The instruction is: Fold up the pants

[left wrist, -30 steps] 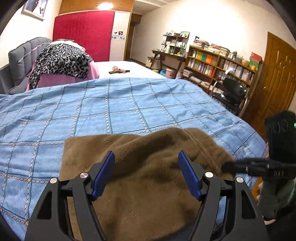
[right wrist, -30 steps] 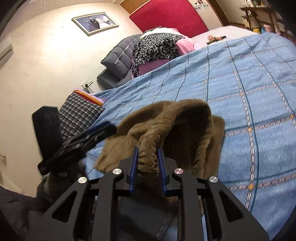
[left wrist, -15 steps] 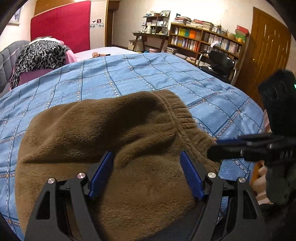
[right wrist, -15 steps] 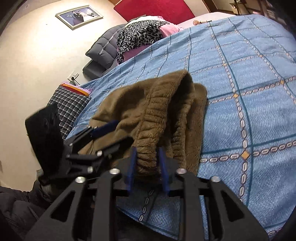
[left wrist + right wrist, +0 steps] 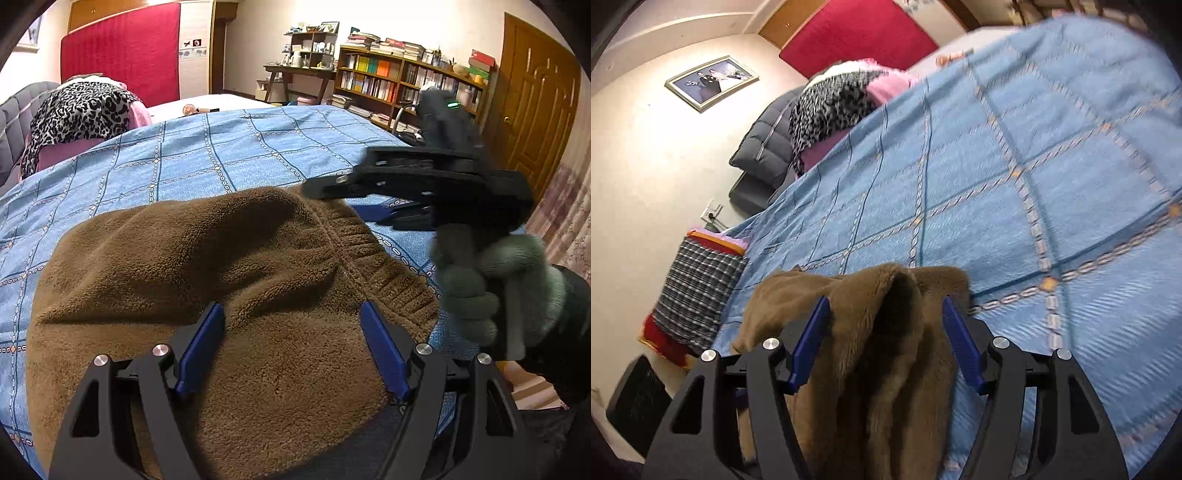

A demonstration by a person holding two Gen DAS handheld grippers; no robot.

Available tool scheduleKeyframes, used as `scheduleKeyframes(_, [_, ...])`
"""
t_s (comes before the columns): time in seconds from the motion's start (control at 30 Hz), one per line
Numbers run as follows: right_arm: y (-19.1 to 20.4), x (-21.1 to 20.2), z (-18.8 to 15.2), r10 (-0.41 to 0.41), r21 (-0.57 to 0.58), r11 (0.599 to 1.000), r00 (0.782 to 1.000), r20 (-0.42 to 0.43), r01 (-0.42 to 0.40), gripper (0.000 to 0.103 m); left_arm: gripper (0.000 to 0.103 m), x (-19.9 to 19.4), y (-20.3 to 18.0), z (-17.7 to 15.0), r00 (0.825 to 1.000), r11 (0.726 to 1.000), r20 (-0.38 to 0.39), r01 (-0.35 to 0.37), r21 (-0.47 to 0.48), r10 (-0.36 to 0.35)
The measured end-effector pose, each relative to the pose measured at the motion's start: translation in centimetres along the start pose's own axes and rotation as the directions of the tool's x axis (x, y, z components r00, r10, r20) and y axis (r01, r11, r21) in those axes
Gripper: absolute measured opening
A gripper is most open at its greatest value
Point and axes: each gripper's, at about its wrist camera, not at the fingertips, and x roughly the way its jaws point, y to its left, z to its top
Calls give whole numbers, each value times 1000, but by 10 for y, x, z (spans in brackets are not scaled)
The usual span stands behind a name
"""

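- The right gripper (image 5: 882,336), clamped on the ribbed waistband (image 5: 384,266) a second before, had just been opening; the fabric lay slack between its parted pads, no longer pinched.
- The left gripper (image 5: 291,347) stood wide apart above the brown fleece pants (image 5: 207,280), gripping nothing.
- The pants lay bunched at 6 o'clock on the blue checked bedspread (image 5: 207,147), so the fold seemed laid down and released.
- A leopard-print throw (image 5: 77,110) lay at 10 o'clock, a bookshelf (image 5: 399,81) at 1 o'clock and a wooden door (image 5: 535,99) at 2.

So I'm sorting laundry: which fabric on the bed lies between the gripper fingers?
The brown fleece pants, under the left gripper; the leopard-print cloth lies far off.
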Motion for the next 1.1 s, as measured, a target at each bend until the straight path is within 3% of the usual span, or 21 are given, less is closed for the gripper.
scheduleKeyframes(0.03, [0,2,0,19,-2,1000,1000,-5,-19,55,76,1,0,1,1000,1000,0,1,-1,-1])
scheduleKeyframes(0.1, [9,-2,1,36,-42,998,999,-2,-36,22,76,1,-1,2,1000,1000,0,2,-2,-2])
scheduleKeyframes(0.2, [19,-21,8,74,-72,995,996,47,-71,15,76,3,-1,5,1000,1000,2,10,0,-10])
scheduleKeyframes(0.33, [17,-46,14,89,-85,993,990,114,-79,15,76,9,-8,11,999,999,13,31,12,-31])
scheduleKeyframes(0.5, [-19,-20,6,-49,-14,999,996,72,50,15,77,33,-18,10,1000,999,-12,22,50,-22])
scheduleKeyframes(0.6, [-22,-12,-1,-83,-27,996,995,59,85,17,77,35,-14,10,999,999,-12,30,39,-30])
scheduleKeyframes(0.73, [-7,-25,-2,-135,-71,987,985,106,143,30,77,26,-8,13,999,999,-18,36,14,-36])
scheduleKeyframes(0.83, [17,-41,-6,-199,-138,964,962,187,227,38,80,2,-1,17,999,999,24,36,19,-37])
scheduleKeyframes(0.93, [47,-53,-16,-207,-231,936,948,244,264,45,81,-23,14,13,997,1000,72,-28,8,28])
scheduleKeyframes(1.1, [86,-41,-39,-174,-382,888,956,234,256,49,81,-43,51,-2,990,990,65,-117,-75,122])
